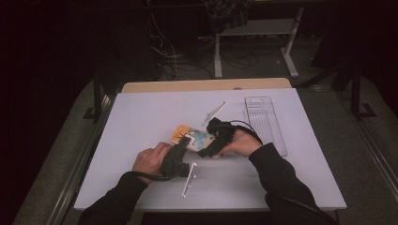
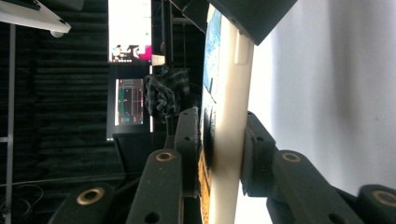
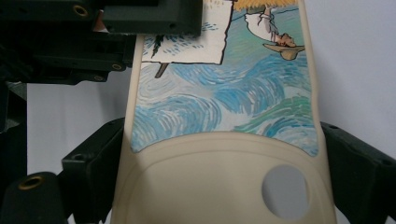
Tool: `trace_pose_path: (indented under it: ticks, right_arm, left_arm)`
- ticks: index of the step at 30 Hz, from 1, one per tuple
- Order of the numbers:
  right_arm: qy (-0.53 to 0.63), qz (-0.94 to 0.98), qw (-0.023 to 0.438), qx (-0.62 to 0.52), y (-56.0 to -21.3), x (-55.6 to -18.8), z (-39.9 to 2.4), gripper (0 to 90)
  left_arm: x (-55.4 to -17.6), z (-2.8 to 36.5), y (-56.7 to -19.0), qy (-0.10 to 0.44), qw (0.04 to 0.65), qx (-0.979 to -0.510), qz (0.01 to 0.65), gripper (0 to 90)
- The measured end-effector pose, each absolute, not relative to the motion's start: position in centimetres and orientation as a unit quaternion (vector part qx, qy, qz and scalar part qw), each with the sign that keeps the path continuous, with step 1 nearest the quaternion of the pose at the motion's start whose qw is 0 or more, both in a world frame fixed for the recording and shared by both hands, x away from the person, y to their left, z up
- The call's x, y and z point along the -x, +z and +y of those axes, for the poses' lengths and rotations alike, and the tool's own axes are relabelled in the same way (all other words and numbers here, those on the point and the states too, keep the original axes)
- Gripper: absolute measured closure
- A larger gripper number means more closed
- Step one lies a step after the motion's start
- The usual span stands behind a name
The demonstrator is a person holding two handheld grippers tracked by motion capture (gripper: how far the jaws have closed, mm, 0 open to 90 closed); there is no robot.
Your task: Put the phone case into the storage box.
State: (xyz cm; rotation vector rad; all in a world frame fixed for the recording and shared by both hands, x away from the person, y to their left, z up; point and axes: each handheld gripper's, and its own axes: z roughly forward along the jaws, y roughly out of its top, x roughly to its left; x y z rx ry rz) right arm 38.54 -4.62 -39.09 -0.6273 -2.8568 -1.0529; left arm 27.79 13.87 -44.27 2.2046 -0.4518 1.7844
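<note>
A cream phone case (image 1: 190,136) with a blue swirl painting on it is held just above the white table top (image 1: 141,112) near its middle. My left gripper (image 1: 187,142) comes in from the near left and is shut on the case. In the left gripper view its pads (image 2: 254,154) press the case (image 2: 229,116) across its thin edge, front and back. My right gripper (image 1: 205,146) comes in from the right. In the right gripper view its jaws clasp the two long sides of the case (image 3: 219,177), near the round camera hole.
A clear ribbed plastic tray (image 1: 264,123) lies at the right of the table. A white strip (image 1: 214,112) lies behind the case, and a white bar with pegs (image 1: 188,179) sits near the front edge. Cables and table legs are on the floor beyond.
</note>
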Motion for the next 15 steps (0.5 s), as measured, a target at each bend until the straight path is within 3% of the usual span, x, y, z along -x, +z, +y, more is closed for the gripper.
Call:
trace_pose_path:
  ticks: [15]
  right_arm:
    - [-0.34, -0.918, 0.024, 0.201, -39.06, -38.58, -4.67, 9.6]
  left_arm:
    - [-27.58, 13.85, -43.93, 0.604, 0.127, -0.77, -0.162, 79.8]
